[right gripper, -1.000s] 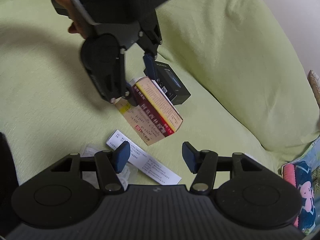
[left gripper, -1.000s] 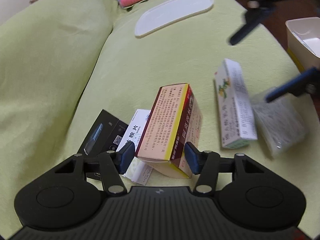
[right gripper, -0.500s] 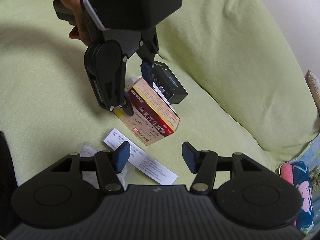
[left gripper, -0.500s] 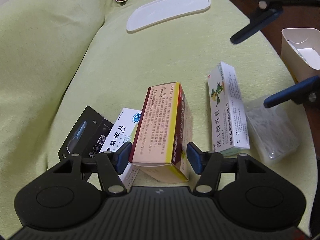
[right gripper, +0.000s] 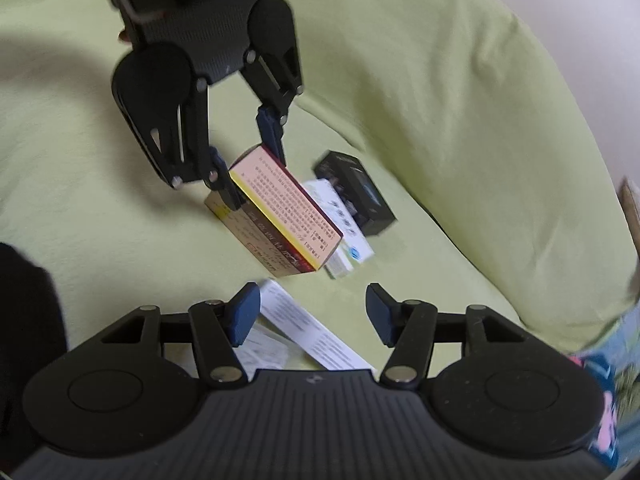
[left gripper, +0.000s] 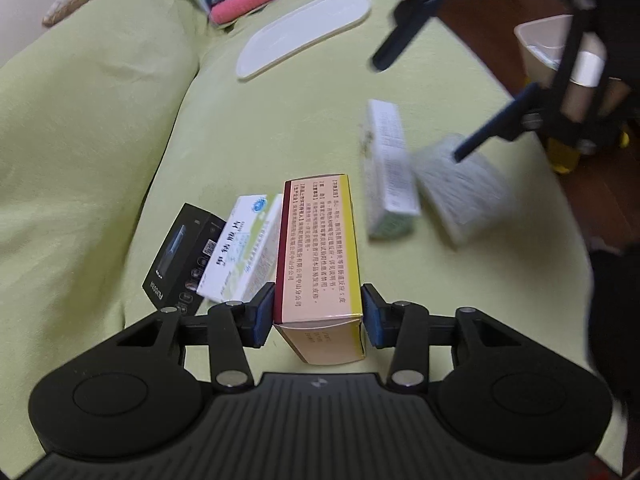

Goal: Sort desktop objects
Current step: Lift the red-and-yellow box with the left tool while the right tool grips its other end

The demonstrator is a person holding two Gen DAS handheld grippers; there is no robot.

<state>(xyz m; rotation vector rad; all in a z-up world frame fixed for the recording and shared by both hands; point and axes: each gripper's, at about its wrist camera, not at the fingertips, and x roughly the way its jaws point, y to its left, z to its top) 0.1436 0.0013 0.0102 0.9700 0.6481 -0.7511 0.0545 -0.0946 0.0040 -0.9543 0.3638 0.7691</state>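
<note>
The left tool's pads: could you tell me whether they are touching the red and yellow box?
Touching. The left wrist view shows both blue pads pressed flat against the sides of the red and yellow box.

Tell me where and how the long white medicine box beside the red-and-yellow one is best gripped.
Grip the long white medicine box across its narrow width near mid-length, coming from above: it lies flat on the green cushion, long sides exposed, though a clear packet sits close on one side.

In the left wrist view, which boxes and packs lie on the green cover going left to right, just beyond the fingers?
Black box → white and blue box → red and yellow box, between the left gripper fingers → white and green box → clear pack, blurred.
</note>
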